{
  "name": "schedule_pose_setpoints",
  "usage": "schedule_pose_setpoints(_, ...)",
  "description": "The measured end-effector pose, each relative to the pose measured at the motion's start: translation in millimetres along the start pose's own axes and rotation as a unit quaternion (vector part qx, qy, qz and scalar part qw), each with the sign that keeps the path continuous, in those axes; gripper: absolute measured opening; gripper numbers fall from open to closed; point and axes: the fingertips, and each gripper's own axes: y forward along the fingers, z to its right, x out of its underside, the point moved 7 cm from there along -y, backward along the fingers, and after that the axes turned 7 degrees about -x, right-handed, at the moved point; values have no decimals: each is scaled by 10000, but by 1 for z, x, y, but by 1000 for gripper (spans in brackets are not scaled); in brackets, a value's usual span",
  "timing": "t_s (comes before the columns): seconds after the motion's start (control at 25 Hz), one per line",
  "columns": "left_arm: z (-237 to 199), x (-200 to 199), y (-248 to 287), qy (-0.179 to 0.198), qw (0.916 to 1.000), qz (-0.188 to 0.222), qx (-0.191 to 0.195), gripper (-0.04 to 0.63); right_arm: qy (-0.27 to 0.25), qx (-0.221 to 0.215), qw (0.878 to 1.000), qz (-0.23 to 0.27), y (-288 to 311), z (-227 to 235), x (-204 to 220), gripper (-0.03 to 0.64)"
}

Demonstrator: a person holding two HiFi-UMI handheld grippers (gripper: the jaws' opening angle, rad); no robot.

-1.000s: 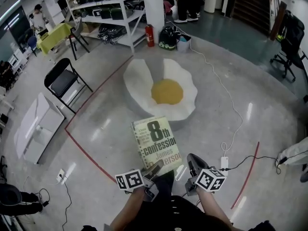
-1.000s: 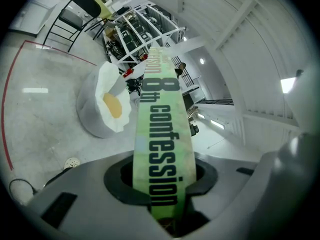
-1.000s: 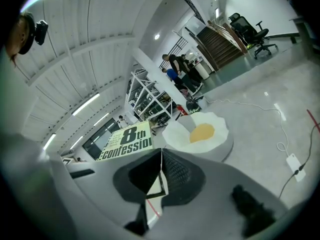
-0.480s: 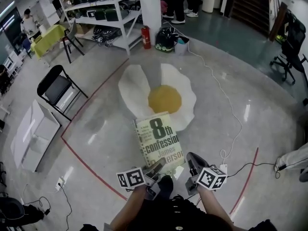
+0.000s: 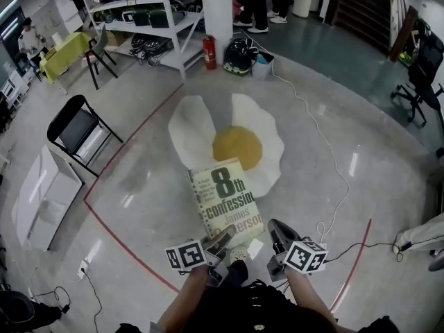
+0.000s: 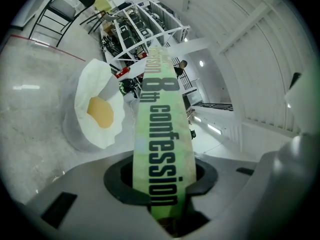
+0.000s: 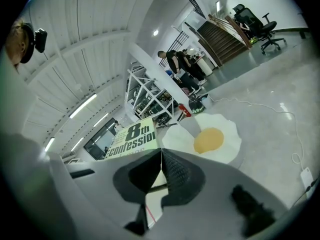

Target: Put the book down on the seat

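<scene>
Near the fried-egg seat (image 5: pixel 201 127), clear of the floor, the book (image 5: pixel 225 194) is pinched by the left gripper (image 5: pixel 223 238). That gripper's view shows its spine, the head view its cover. The right gripper (image 7: pixel 161 154) is pressed together, empty.

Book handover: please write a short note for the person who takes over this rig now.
Left claw: shut on the pale green paperback book, held in the air.
Right claw: shut, empty, beside the book.
White fried-egg-shaped seat with yellow centre: on the floor ahead, book not yet on it.
Done: book grasped.
Left: carry it over the seat, lay it down, open the claw.
</scene>
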Motion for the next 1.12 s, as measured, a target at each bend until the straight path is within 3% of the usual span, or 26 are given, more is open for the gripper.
schedule_pose_setpoints(0.2,-12,9,-6,53,9999,-77,56,161,19,55,9999,152,-1,0,16,12)
schedule_pose_setpoints(0.6,-7,-2,-2,223,9997,-30,128,161,-89,151,9986,503,-5,-2,-8,12)
schedule_pose_setpoints(1.12,-19,-16,28,-25,10000,80,23,161,-29,13,9993,366,27,26,-24,12)
